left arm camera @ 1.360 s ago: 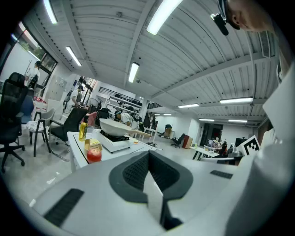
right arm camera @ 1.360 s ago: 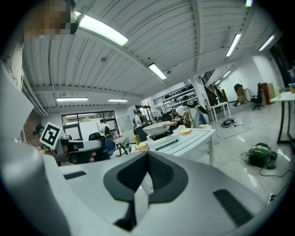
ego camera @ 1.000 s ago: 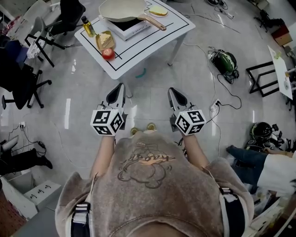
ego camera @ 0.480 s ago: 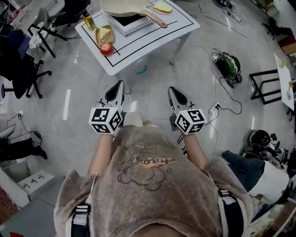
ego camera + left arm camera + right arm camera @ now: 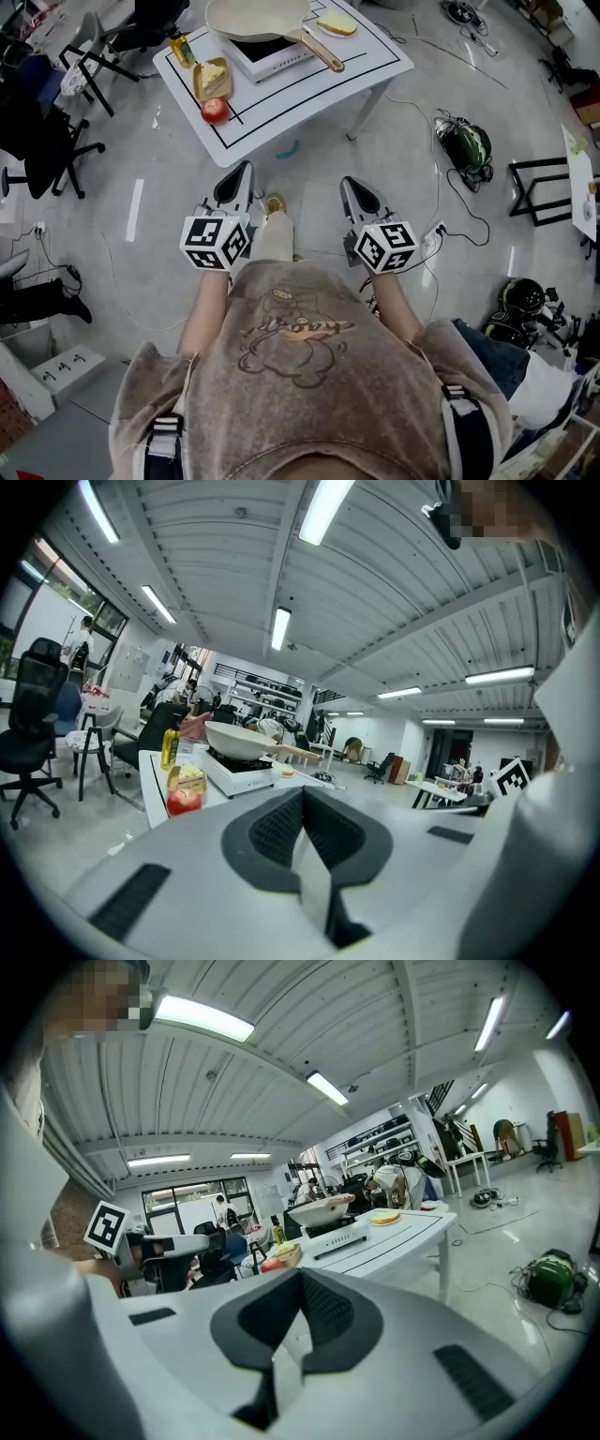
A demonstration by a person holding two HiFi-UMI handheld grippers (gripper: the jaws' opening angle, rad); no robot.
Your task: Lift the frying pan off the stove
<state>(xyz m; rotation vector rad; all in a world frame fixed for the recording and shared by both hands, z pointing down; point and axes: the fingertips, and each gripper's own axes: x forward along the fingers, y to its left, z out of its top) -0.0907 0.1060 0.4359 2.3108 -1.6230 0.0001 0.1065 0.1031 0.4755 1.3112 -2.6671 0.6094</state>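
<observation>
The cream frying pan [image 5: 258, 17] sits on a white single-burner stove [image 5: 274, 56] at the back of a white table [image 5: 319, 89], its wooden handle [image 5: 321, 52] pointing right and toward me. Both grippers hang over the floor, well short of the table. My left gripper [image 5: 234, 186] and right gripper [image 5: 358, 195] are shut with nothing in them. In the left gripper view the pan [image 5: 239, 741] shows far beyond the closed jaw tips [image 5: 304, 791]. In the right gripper view the pan [image 5: 321, 1210] is likewise distant past the closed tips [image 5: 302, 1270].
On the table stand an oil bottle [image 5: 181, 47], a butter dish [image 5: 213, 77], a red apple [image 5: 215, 110] and a plate of bread [image 5: 337, 25]. Office chairs [image 5: 47, 141] crowd the left. A green bag [image 5: 469, 145], cables and a black stand [image 5: 544, 192] lie right.
The table has drawn nearer in the head view as the person stepped toward it. One foot has come forward between the grippers. Both grippers stay shut.
</observation>
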